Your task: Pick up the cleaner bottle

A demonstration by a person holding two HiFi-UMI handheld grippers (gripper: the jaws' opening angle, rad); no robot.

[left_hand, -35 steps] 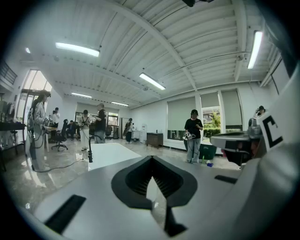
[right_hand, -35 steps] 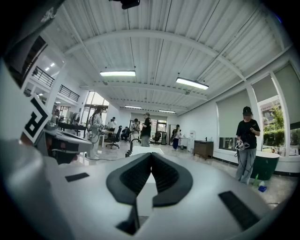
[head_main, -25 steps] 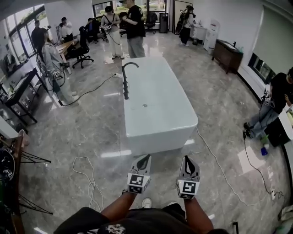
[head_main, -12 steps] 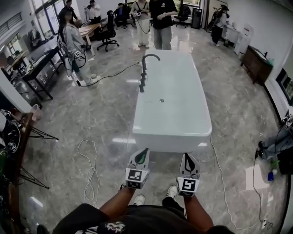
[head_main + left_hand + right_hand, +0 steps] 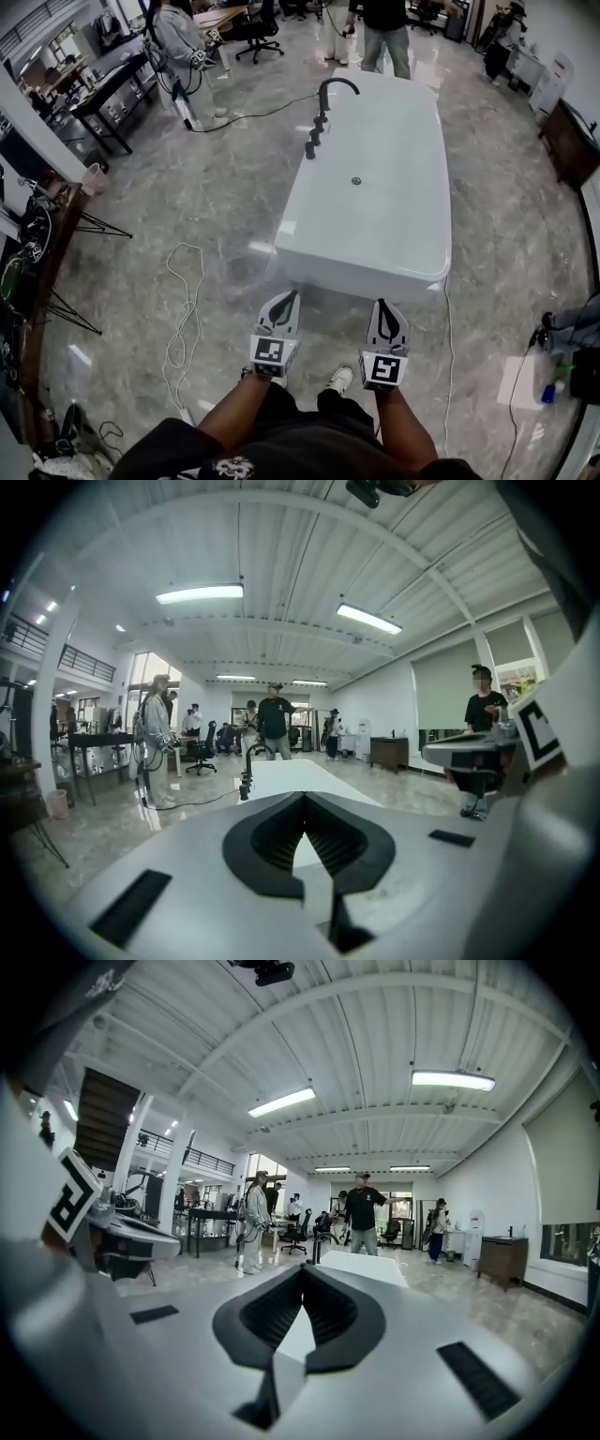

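Head cam: high, steeply down. Both gripper cams: low, level, fwd; all share bathtub [image 5: 375, 216].

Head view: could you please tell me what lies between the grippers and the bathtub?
Head view shows only bare floor between the left gripper, right gripper and bathtub.

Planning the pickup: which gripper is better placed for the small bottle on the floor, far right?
Right, probably. The right gripper is on the same side as the bottle; the left gripper is farther across. Both are shut, empty and far from it.
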